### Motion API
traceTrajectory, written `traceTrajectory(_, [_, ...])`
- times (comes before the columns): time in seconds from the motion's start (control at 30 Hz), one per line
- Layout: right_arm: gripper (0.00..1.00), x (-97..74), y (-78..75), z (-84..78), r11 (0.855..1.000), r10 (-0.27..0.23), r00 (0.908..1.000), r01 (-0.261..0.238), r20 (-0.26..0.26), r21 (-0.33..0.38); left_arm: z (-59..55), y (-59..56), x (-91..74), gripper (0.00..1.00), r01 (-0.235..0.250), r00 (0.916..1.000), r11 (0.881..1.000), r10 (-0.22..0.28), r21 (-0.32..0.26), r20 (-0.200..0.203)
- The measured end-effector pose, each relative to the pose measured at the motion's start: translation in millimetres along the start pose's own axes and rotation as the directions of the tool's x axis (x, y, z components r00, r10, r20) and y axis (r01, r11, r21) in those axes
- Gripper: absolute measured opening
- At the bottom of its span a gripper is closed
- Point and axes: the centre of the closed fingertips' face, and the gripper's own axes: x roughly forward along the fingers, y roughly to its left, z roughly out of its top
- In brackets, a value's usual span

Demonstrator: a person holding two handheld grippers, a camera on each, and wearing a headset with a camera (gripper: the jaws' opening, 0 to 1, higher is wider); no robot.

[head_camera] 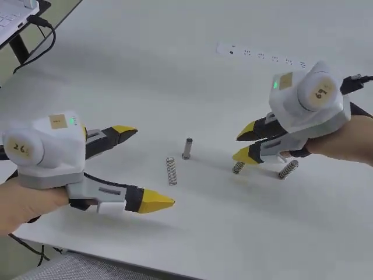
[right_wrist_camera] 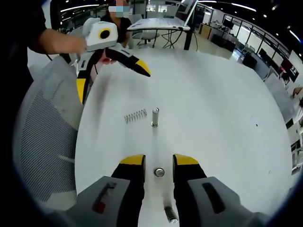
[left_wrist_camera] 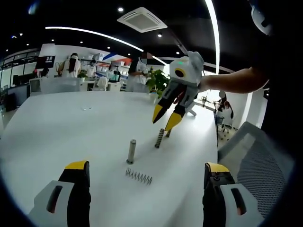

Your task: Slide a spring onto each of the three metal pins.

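Standing upright mid-table (head_camera: pixel 175 76), bare pin (head_camera: pixel 187 148); loose spring (head_camera: pixel 171 171) lies flat just beside it at 7 o'clock. Left gripper (head_camera: pixel 143 166) at 9 o'clock of that pin, jaws spread wide, nothing held. Right gripper (head_camera: pixel 243 144) at 3 o'clock, jaws slightly parted, straddling second pin (right_wrist_camera: pixel 159 172), not touching it; coils already on it. Third spring (head_camera: pixel 288 169) tilted at 4 o'clock of the right gripper's tips; pin inside, can't tell.

Left gripper (head_camera: pixel 143 166): gripped from behind by the left hand (head_camera: pixel 29 201), lying roughly level, jaws spread wide, yellow tips pointing right. Right gripper (head_camera: pixel 243 144): held by the right hand (head_camera: pixel 344 140), tilted down-left, jaws parted narrowly.
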Motion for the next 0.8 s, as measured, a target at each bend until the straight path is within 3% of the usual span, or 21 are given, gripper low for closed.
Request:
traceTrajectory(0.17, [0.24, -6.5, 1.3, 3.1, 0.999, -0.031, 0.9972, 0.028, 0.068, 0.043, 0.2, -1.4, -0.4, 0.98, 0.002, 1.0, 1.0, -0.002, 0.001, -0.005])
traceTrajectory(0.53, [0.27, -19.0, 13.4, -0.9, 0.991, -0.073, 0.9873, 0.057, 0.141, 0.117, 1.4, -6.7, 0.8, 0.98, 0.006, 0.9999, 1.0, -0.006, -0.002, -0.01])
traceTrajectory(0.8, [0.35, -25.8, 13.3, -1.2, 0.976, -0.121, 0.9667, 0.074, 0.225, 0.206, 2.8, -6.8, -0.8, 0.98, 0.004, 1.0, 1.0, -0.004, -0.006, -0.008])
